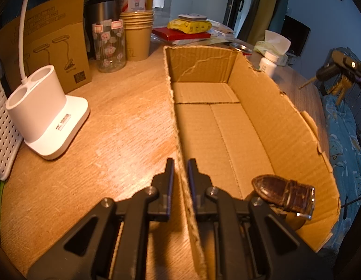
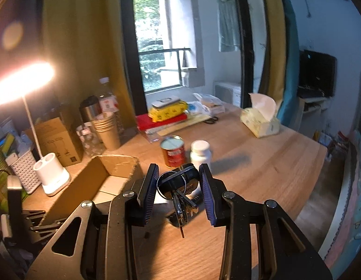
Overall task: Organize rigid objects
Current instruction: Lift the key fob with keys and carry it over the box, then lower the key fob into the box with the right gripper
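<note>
Wooden table [image 2: 269, 163] carries cardboard box [image 1: 262, 107], lamp base [image 1: 49, 116], can [image 2: 173, 150], tissues [image 2: 259, 121].

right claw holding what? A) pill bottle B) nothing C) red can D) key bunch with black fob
D: the key bunch hangs between the right claw pads above the table, while the white pill bottle and red can stand on the wood beyond.

Warm glare from the desk lamp [image 2: 22, 79], daylit window [image 2: 161, 46], fisheye-bent dark corners, slight blur.
</note>
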`<state>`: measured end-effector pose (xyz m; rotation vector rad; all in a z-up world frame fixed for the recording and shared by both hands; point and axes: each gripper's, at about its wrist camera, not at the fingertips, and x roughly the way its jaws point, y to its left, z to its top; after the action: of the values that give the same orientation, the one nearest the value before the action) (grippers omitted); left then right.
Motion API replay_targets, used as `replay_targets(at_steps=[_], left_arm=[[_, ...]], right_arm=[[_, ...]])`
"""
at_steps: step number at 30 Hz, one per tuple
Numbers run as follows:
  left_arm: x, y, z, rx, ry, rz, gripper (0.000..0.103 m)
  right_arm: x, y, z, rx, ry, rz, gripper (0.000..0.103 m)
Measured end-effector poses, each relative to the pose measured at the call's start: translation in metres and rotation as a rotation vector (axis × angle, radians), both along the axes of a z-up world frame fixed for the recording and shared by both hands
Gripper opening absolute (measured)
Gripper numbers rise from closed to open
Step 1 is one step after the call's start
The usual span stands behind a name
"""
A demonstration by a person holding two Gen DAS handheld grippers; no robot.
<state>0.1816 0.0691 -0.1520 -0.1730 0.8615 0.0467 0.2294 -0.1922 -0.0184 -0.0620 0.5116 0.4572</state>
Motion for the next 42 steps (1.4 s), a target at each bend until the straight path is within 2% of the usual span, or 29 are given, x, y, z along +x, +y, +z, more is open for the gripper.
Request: replay_targets(at_steps=[12,17,28,42], left_arm=[[-0.001,-0.001,0.001,0.004,-0.002,0.001,0.013],[-0.001,-0.002,0.002,0.008,-0.004,0.002,0.013],[0.0,-0.004,0.005,0.015,-0.008,0.002,0.013],[-0.001,-0.007,0.003,0.015,-0.007,0.001,0.013]], right_arm=[[-0.032,0.053,0.028,-0.011,-0.042,0.139,0.037],[-0.045,0.08,0.028,-0.021,-0.043,0.219,0.037],[-0.056,0.126,-0.007,-0.073,0.031,0.338,0.037],[-0.04,0.127,-0.048,-0.105,0.114,0.328,0.037]])
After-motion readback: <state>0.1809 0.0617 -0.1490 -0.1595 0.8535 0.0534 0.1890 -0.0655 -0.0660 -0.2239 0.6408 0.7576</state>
